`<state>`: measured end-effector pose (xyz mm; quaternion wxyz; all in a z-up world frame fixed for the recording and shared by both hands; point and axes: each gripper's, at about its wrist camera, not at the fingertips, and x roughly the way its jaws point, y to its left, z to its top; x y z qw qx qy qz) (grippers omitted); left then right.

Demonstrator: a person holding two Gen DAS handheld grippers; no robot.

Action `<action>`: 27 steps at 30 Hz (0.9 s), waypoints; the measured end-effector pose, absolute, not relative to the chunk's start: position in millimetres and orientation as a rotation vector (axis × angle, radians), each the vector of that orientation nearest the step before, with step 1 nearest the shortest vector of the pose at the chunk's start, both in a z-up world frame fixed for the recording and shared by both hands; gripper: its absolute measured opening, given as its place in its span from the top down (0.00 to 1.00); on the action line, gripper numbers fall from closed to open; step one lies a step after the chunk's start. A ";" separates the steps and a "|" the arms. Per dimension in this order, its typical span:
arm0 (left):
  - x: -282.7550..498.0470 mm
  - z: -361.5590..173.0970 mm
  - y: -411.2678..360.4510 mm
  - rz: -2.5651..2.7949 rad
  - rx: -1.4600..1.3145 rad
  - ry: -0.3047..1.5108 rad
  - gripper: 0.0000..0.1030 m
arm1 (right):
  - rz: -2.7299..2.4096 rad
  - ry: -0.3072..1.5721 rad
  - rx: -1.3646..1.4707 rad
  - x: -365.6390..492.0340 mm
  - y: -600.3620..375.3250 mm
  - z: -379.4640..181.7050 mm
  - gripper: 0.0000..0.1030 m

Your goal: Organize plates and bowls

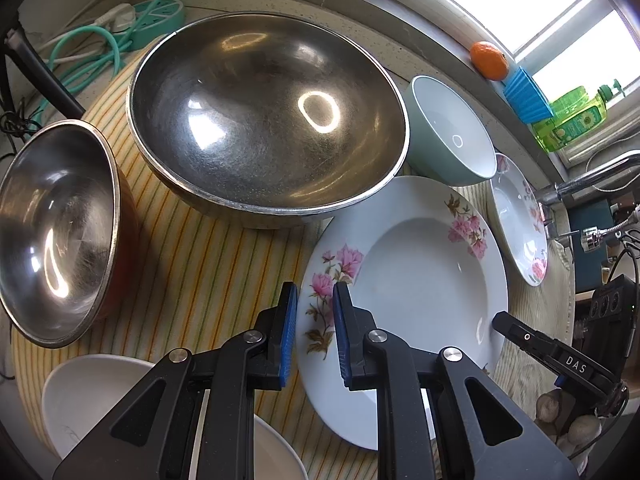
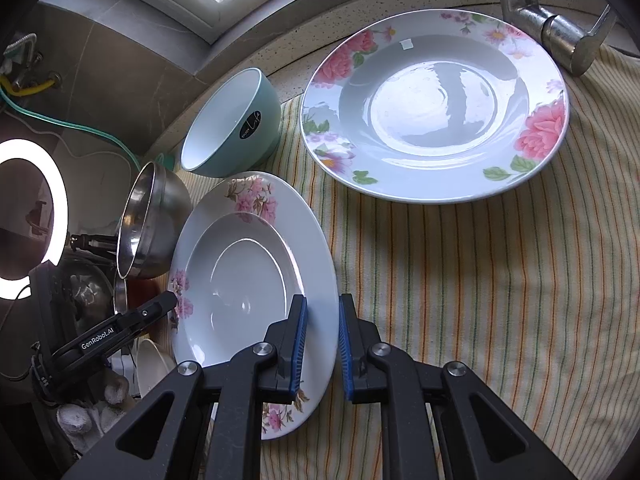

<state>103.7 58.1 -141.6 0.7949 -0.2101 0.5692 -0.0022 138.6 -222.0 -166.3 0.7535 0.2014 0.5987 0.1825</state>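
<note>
Two tools bracket one flowered plate [image 1: 404, 280], each at an opposite side of its rim. The left tool [image 1: 315, 316] has its blue pads closed on the plate's near-left rim; the right tool [image 2: 323, 330] likewise clamps the right rim, narrow gap, rim between the pads. A two-sided grip suits a wide, slippery dish: judged as preparation to lift it level.

The plate lies on the striped cloth [image 2: 480, 280] covering the desk, just beside the large steel bowl [image 1: 264, 116] and near the green bowl [image 2: 232, 120]. A second flowered plate [image 2: 436, 104] sits toward the desk's back edge by the faucet [image 2: 560, 36], a probable stacking target. A smaller steel bowl [image 1: 56, 232] and white bowl [image 1: 92, 396] remain unsorted at the left edge.
</note>
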 end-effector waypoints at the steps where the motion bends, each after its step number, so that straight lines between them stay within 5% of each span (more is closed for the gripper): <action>1: 103.5 -141.2 58.1 -0.006 -0.450 1.222 0.85 | 0.397 1.306 0.439 138.2 -222.3 -165.9 0.86; 27: 90.8 -137.2 36.4 -0.069 -0.435 1.234 0.84 | 0.355 1.283 0.445 113.6 -240.4 -156.6 0.86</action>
